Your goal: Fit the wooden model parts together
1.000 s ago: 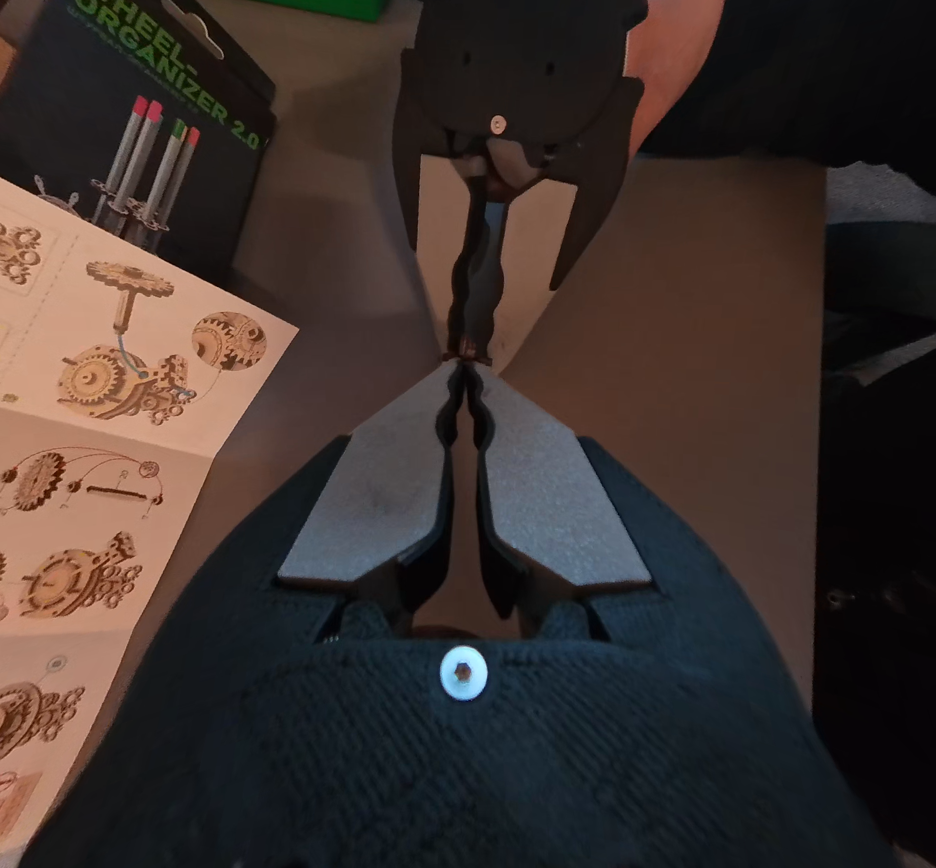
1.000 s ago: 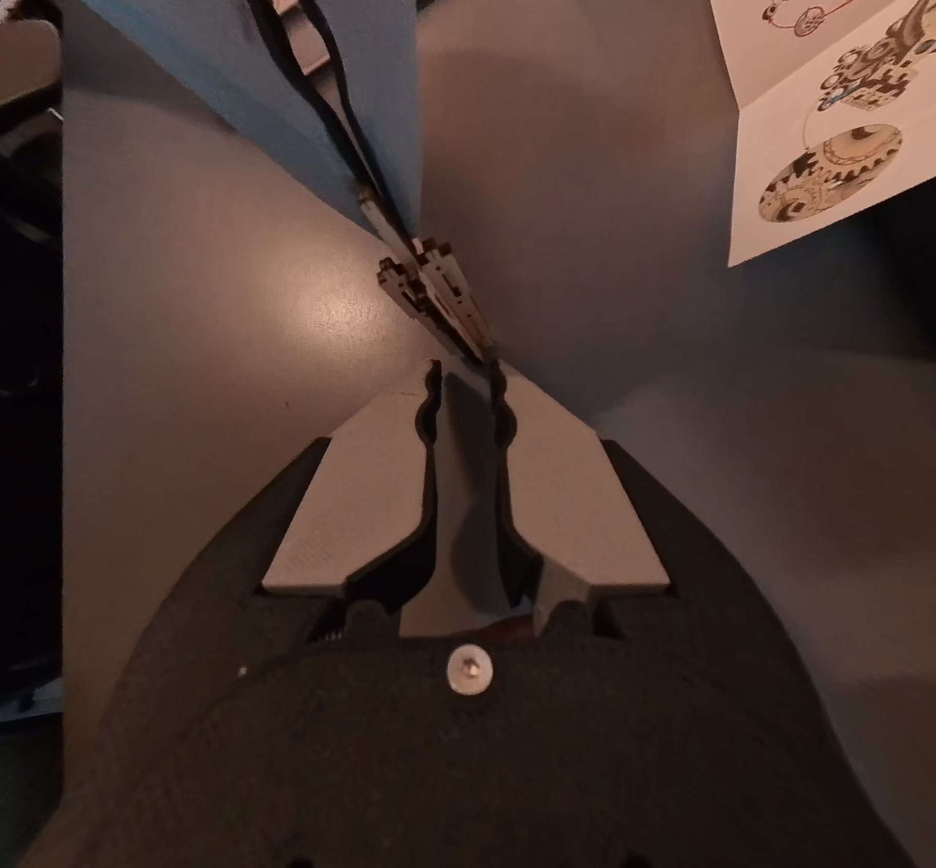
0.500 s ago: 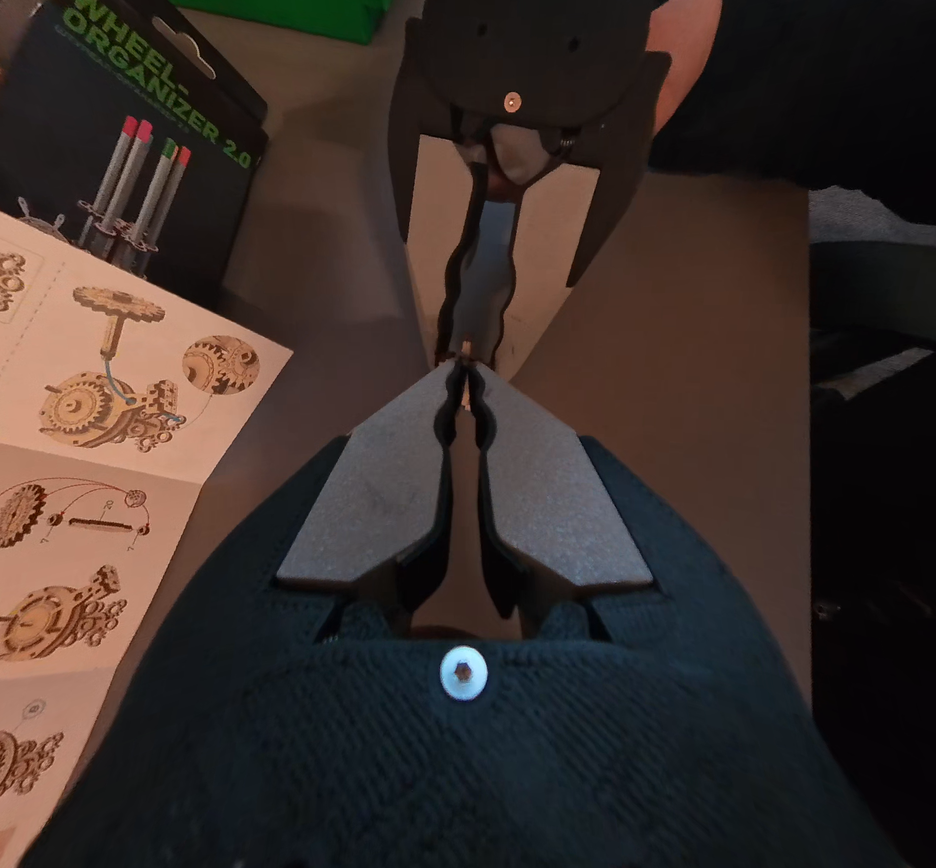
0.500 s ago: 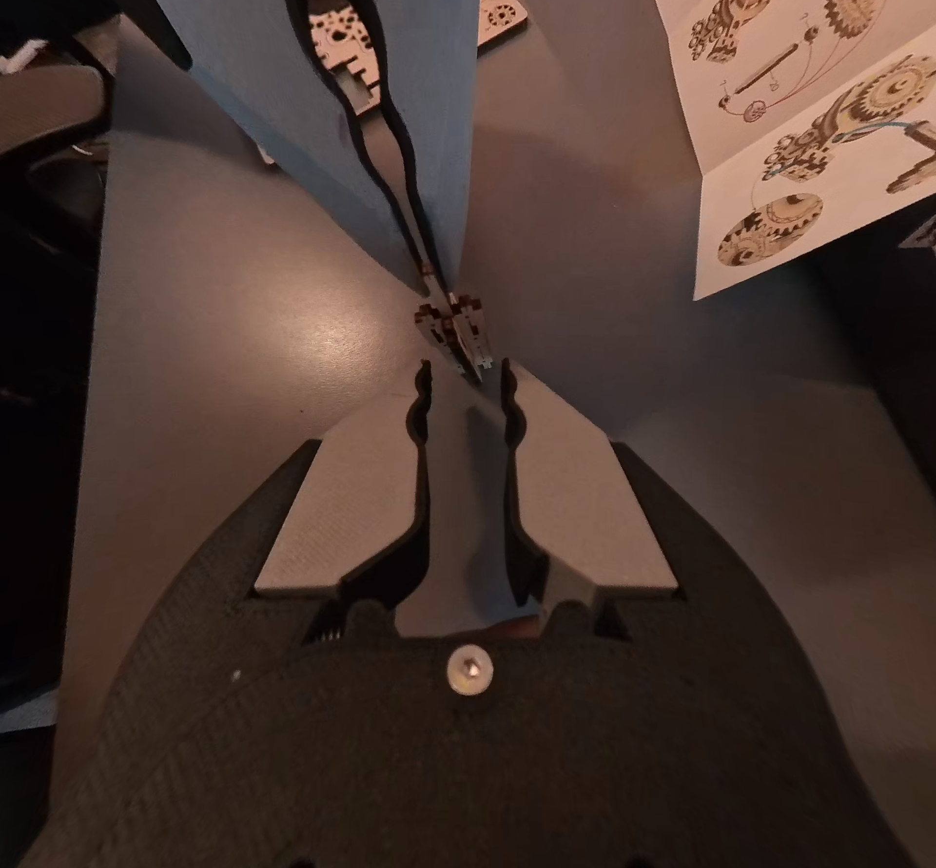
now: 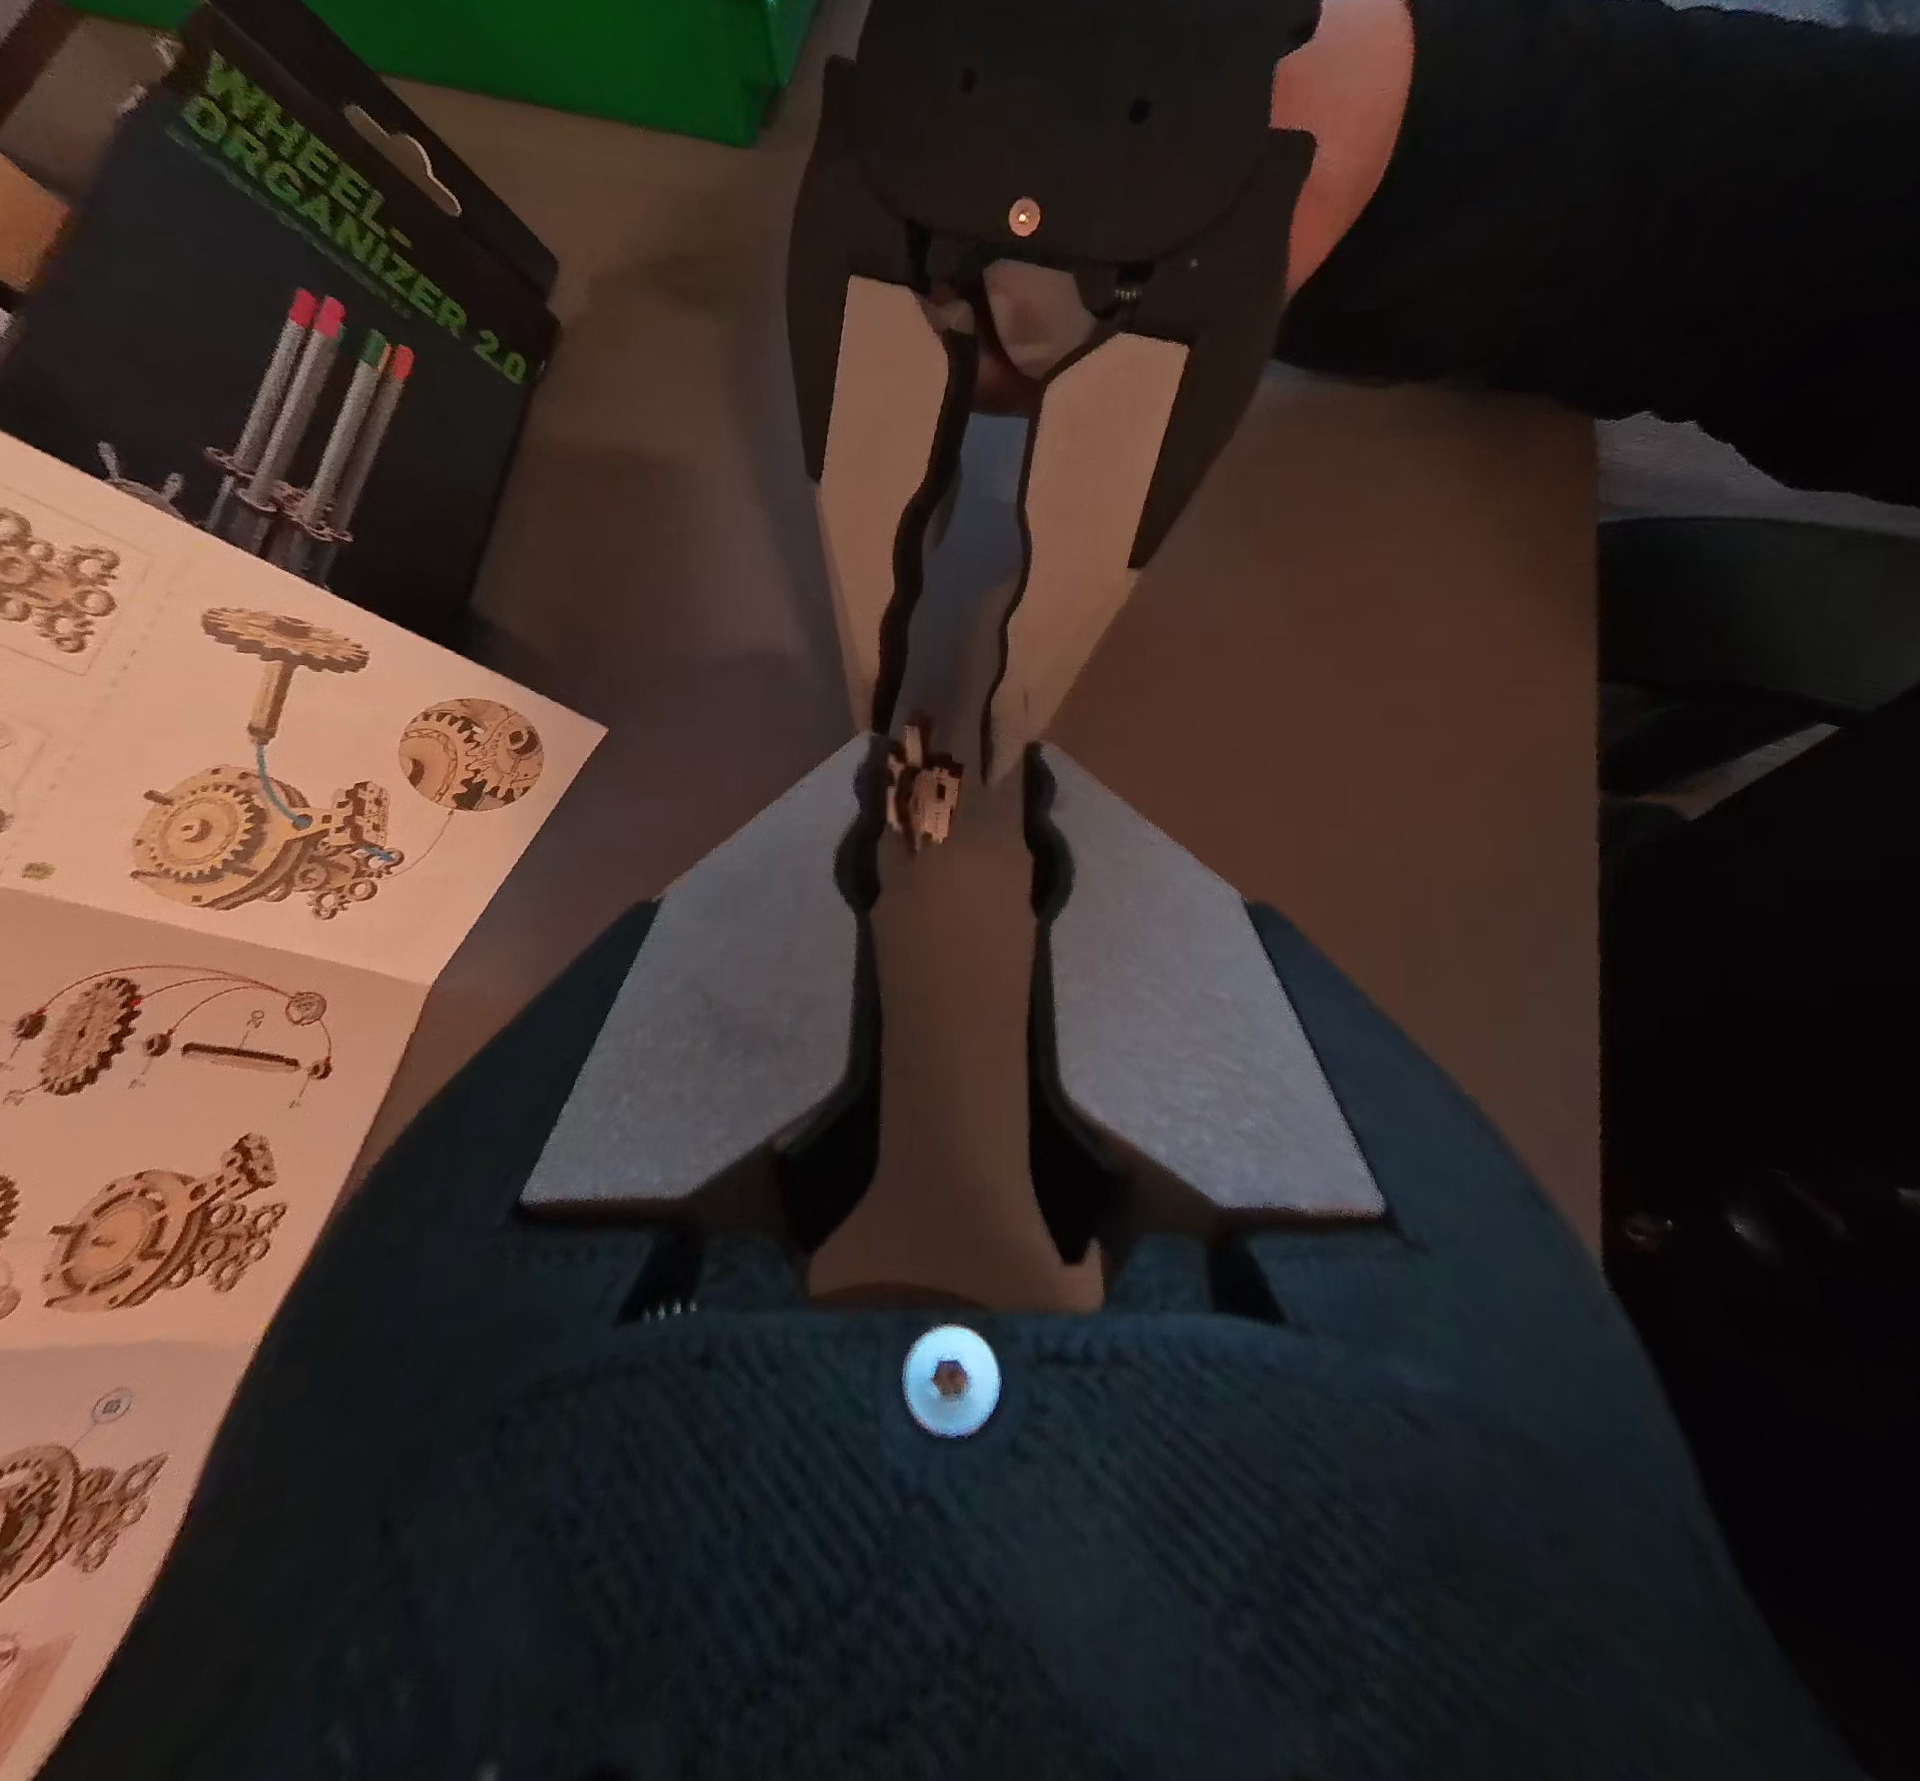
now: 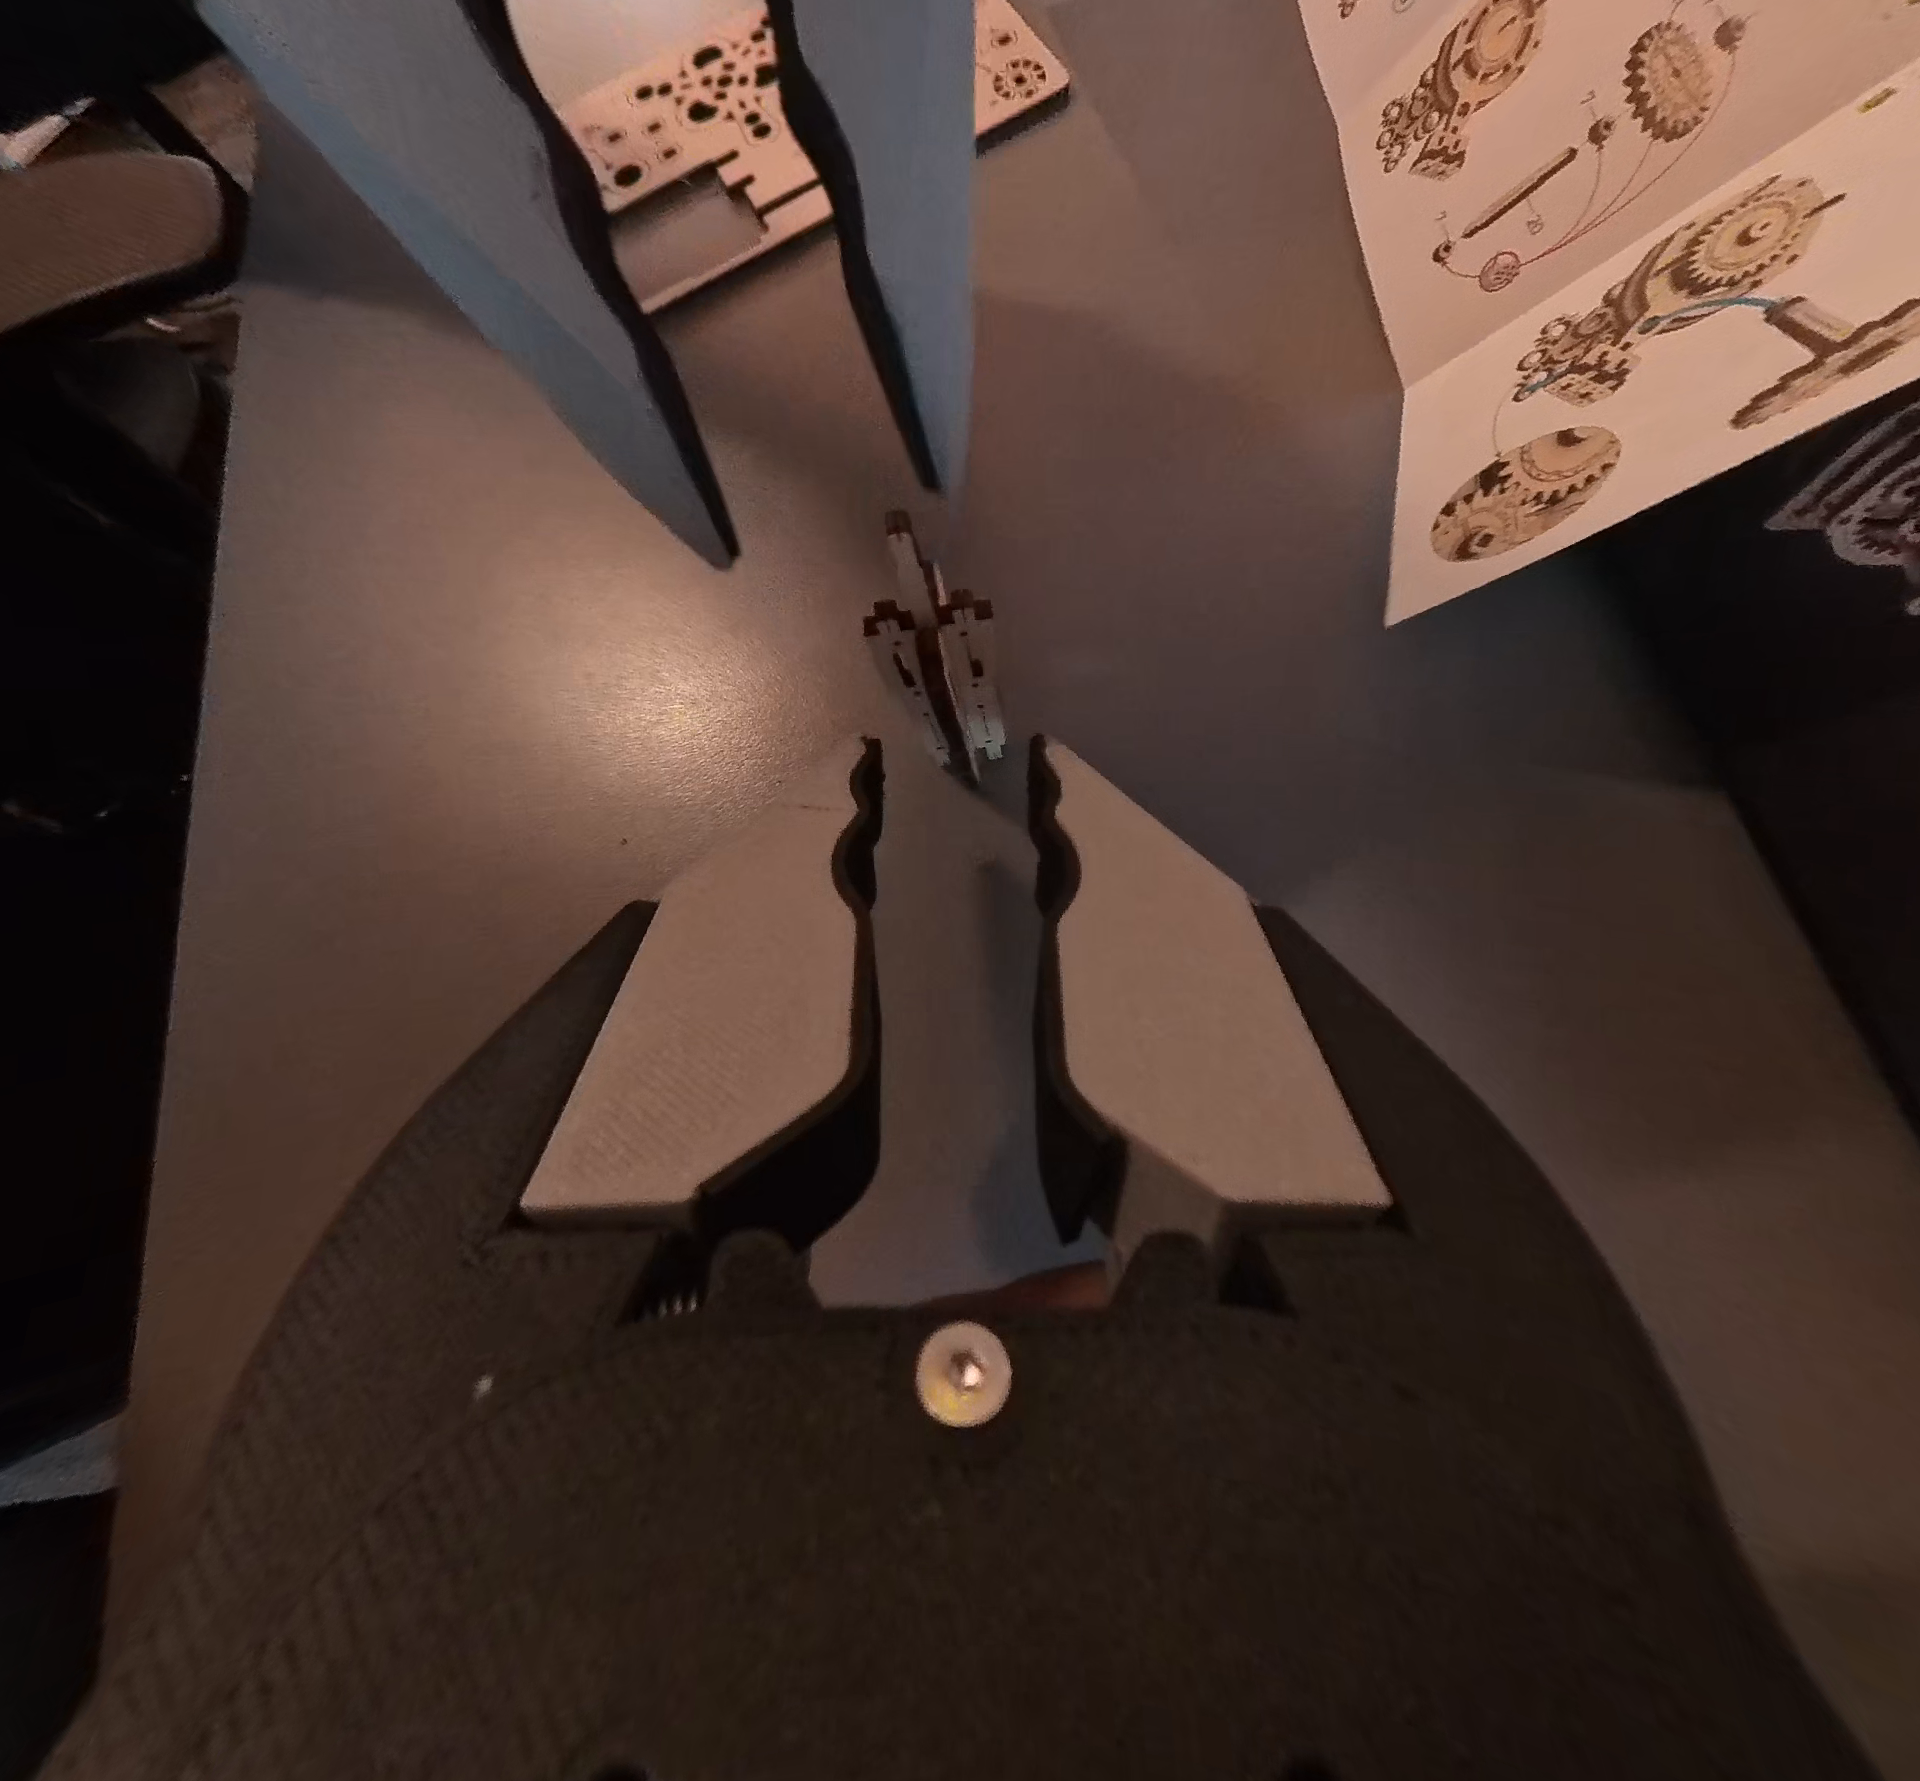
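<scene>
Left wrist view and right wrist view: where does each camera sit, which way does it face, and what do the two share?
Left wrist view: sits on the left gripper, faces along its open fingers at the right gripper opposite; a person's forearm shows.
Right wrist view: sits on the right gripper, faces the open left gripper from opposite; no forearm shows.
Shared: the small wooden assembly between both fingertips, the instruction sheet and the grey table.

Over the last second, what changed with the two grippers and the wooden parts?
Both grippers opened. The left gripper and right gripper, shut on the joined wooden parts a second ago, now stand apart with the piece loose between their tips, gripped by neither; whether it rests on the table cannot be told. The instruction sheet, dark box and grey table stay put.
</scene>
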Demonstrator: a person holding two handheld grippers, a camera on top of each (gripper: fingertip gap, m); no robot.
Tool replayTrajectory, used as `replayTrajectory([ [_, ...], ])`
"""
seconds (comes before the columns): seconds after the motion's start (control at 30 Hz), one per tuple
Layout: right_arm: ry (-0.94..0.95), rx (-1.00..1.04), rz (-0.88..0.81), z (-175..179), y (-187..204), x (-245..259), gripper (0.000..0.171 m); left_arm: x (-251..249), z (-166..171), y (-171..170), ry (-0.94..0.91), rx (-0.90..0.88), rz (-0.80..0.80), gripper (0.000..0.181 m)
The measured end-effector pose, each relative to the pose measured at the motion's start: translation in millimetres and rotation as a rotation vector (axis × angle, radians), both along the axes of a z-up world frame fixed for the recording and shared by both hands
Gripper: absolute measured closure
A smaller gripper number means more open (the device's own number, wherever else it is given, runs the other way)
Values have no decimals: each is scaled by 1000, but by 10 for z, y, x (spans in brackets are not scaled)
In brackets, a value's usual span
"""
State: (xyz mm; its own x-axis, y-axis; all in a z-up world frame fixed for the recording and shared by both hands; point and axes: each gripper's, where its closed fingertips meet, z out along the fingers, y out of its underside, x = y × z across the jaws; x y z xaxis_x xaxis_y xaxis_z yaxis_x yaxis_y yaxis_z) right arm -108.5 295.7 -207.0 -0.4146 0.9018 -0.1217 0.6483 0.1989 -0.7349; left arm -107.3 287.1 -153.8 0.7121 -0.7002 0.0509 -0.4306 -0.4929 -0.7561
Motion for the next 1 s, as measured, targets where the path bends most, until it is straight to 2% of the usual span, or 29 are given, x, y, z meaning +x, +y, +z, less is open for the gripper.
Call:
replayTrajectory([
  [0.13,31,-22,-10,86,27,1,146,-81,150,-42,-22,42,10,159],
  [0.33,22,10,-5,71,51,34,144,-166,167,-60,-52,36,26,156],
  [0.53,155,-11,-62,432,226,111,142,-500,453,-203,-51,169,108,144],
  [0.6,204,-5,-84,543,270,130,135,-619,496,-296,-55,218,122,140],
  [0.7,252,42,-110,626,302,140,125,-743,359,-428,-47,276,103,138],
  [0.87,312,68,-187,708,375,59,111,-895,-102,-463,8,343,111,138],
  [1.0,369,85,-257,795,465,7,110,-883,-109,-477,26,389,106,139],
])
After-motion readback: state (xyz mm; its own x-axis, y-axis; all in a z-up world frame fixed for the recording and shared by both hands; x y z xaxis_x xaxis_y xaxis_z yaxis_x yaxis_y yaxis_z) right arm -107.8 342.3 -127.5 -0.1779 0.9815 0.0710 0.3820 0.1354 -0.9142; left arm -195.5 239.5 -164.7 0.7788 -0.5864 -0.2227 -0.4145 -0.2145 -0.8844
